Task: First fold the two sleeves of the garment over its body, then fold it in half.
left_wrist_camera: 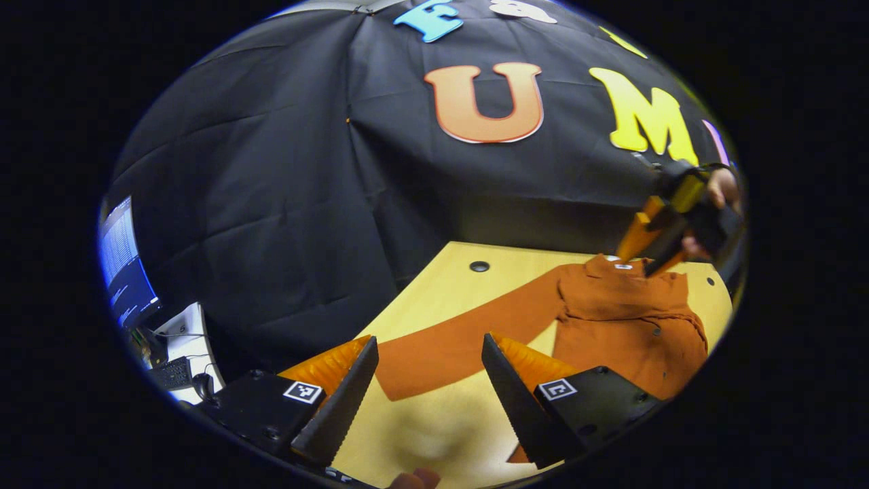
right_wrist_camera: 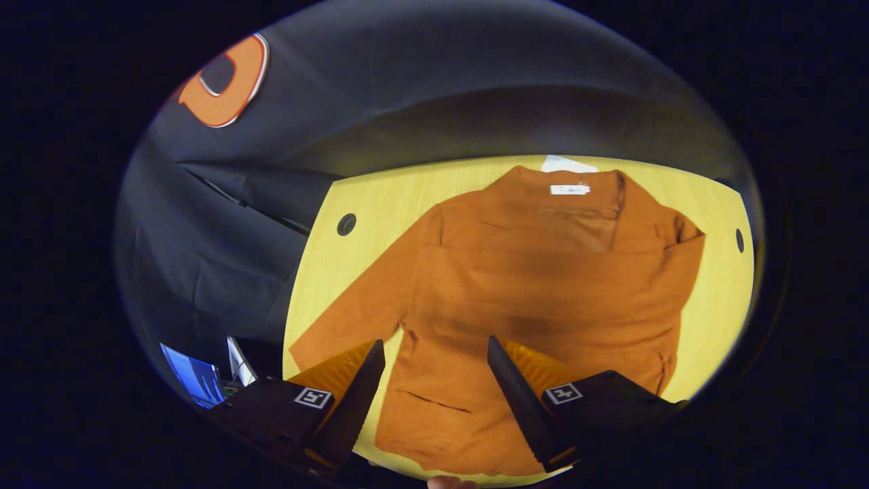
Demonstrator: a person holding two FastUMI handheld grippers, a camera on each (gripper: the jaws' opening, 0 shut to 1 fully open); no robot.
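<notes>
Both claws spread wide, gripping nothing: left claw point(left_wrist_camera: 429, 380) over the stretched-out sleeve point(left_wrist_camera: 461, 339), right claw point(right_wrist_camera: 434, 380) above the garment point(right_wrist_camera: 543, 285) on the worktop point(right_wrist_camera: 353, 265); monitor point(left_wrist_camera: 122, 265) off sideways.

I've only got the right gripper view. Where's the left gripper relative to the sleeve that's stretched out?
Observer: The left gripper is over that sleeve, near its cuff end.
Operator: Is it gripping the cloth?
Observer: No. Its fingers are wide apart and nothing is pinched. The sleeve lies flat on the table between them.
Operator: How does my right gripper look from there?
Observer: The right gripper hangs by the collar, with a hand holding it. I cannot tell whether it touches the cloth.
</notes>
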